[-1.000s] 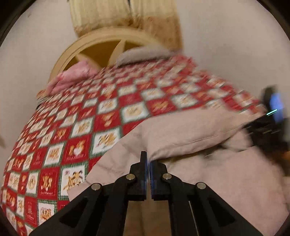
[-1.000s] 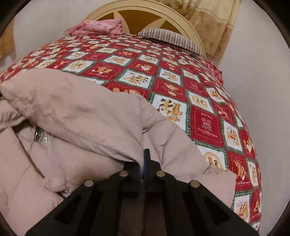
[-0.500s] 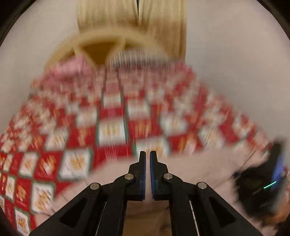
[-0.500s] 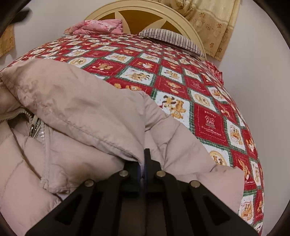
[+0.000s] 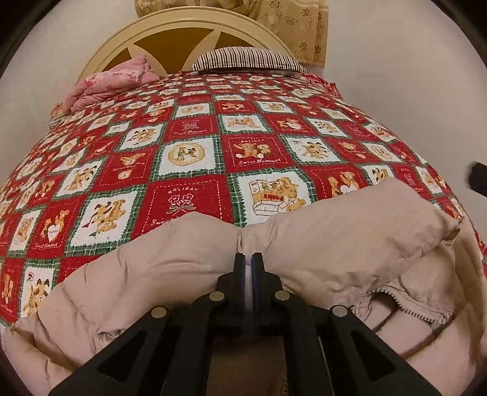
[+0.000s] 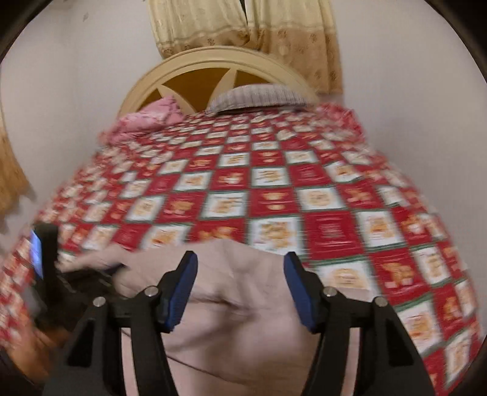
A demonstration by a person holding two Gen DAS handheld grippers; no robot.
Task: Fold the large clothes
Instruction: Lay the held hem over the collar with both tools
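Bedroom setting: a bed with a red, white and green patchwork quilt [image 5: 194, 152] fills both views, pale walls to either side. On the near end of the quilt lies a padded beige jacket [image 5: 334, 231], bunched into a thick roll across the width of the left wrist view. The left gripper [image 5: 248, 259] is closed down on a fold at the middle of that roll, with pale fabric showing in the thin gap between its blue-lined fingers. Right of and just below this gripper, the jacket's zipper [image 5: 417, 310] edge lies exposed with the quilted lining beneath it. In the right wrist view, which is motion-blurred, the right gripper [image 6: 240, 289] stands wide apart with nothing between its blue pads [image 6: 179, 292]; the jacket [image 6: 240, 319] lies directly ahead of and under it, and contact cannot be determined. Left of the right gripper a black device with a lit blue screen [image 6: 42, 252] sits at the jacket's edge, its base lost in blur. Far ahead of both grippers, at the head of the bed, stand a cream arched headboard [image 5: 185, 33], a striped pillow [image 5: 246, 59] and a folded pink blanket [image 5: 109, 82] to its left. Yellow patterned curtains [image 6: 243, 27] hang above the headboard.
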